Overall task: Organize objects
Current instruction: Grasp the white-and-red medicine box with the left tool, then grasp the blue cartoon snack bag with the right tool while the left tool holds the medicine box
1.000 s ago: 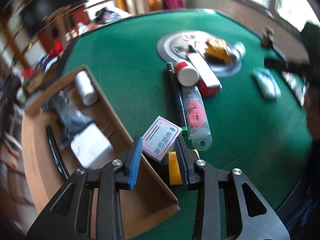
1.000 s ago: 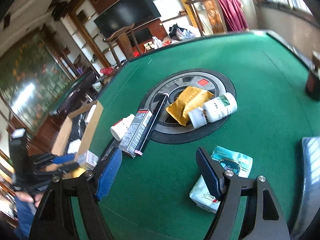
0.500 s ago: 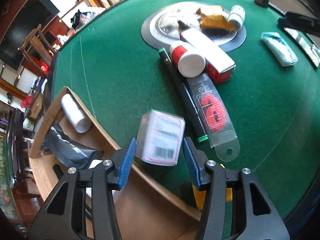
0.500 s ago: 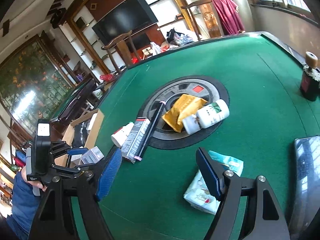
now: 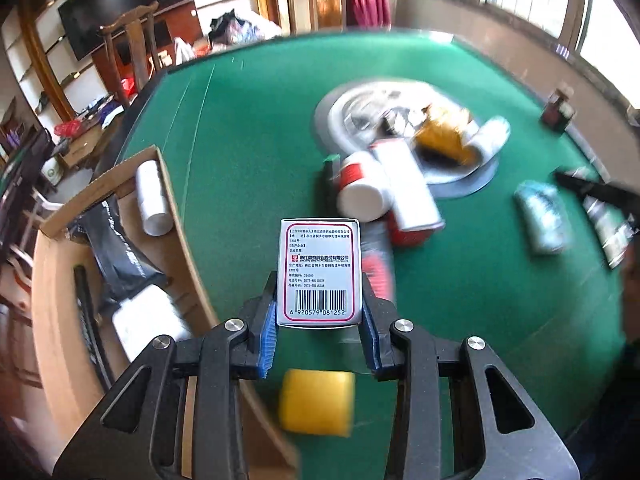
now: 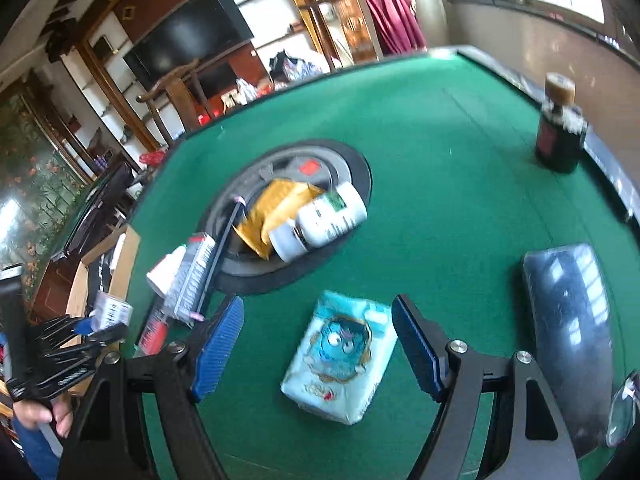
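My left gripper point(image 5: 320, 304) holds a white medicine box point(image 5: 320, 268) with a red border and a barcode, upright between its blue pads; the jaws are closing on it. It hovers over the green table point(image 5: 248, 128) just right of the open cardboard box point(image 5: 176, 208). The right wrist view shows that gripper point(image 6: 80, 336) and the medicine box point(image 6: 112, 312) at far left. My right gripper point(image 6: 318, 312) stands open just above a light blue tissue pack point(image 6: 340, 360), pads apart from it.
The cardboard box holds a white roll point(image 5: 152, 196), a black pouch point(image 5: 120, 256) and a white charger point(image 5: 148, 320). A yellow block point(image 5: 316, 402) lies under my left gripper. Bottles, a carton and a gold sachet point(image 6: 276, 208) crowd the centre disc point(image 6: 352, 168). A dark bottle point(image 6: 558, 136) and black case point(image 6: 568, 320) sit right.
The left jaws widened around the tilted medicine box, then closed; it now stands upright between the pads. The right gripper dropped closer over the tissue pack, still open.
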A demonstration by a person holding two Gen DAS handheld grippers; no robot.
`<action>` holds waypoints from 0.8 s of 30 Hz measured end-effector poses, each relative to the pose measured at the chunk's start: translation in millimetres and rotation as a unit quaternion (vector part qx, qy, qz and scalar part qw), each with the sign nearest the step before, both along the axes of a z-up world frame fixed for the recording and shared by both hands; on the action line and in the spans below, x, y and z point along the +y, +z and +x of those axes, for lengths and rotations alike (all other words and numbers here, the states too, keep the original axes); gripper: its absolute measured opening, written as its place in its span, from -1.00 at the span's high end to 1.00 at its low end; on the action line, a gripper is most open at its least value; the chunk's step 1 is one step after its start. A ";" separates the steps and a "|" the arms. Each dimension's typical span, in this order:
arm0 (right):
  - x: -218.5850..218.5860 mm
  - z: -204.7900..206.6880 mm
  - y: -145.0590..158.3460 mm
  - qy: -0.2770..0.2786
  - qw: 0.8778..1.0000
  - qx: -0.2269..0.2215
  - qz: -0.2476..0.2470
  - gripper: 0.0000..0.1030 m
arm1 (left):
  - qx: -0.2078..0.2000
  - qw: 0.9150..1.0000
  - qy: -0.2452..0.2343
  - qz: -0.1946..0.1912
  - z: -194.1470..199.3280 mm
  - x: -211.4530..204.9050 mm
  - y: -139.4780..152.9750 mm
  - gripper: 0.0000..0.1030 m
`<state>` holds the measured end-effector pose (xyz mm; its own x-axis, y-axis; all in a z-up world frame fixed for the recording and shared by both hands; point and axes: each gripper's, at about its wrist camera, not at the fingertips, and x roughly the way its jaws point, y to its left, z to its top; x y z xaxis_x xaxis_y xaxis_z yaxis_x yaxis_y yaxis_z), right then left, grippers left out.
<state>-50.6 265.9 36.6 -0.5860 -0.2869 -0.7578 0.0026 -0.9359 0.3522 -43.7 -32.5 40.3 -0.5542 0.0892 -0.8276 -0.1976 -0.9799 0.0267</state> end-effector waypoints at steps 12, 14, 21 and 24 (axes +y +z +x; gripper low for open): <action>-38.9 -0.8 -24.5 -0.003 0.993 -0.044 0.106 -0.49 | 0.002 0.997 -0.073 0.022 19.1 80.6 -19.0 0.34; -48.0 -0.6 -28.5 -0.001 0.988 -0.042 0.150 -0.48 | 0.000 0.996 -0.084 0.020 22.2 84.6 -21.2 0.34; -40.6 3.7 -25.5 -0.019 0.986 -0.022 0.162 0.25 | -0.014 0.994 -0.097 0.047 17.8 81.4 -31.7 0.34; -35.7 6.9 -14.8 -0.013 0.993 0.012 0.121 0.26 | -0.015 0.994 -0.096 0.050 19.1 79.7 -33.1 0.34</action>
<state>-43.7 230.2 21.8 -0.6091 -0.0827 -0.7887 -0.0173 -0.9929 0.1175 -24.6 47.2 7.3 -0.4952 0.2736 -0.8246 -0.3799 -0.9218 -0.0777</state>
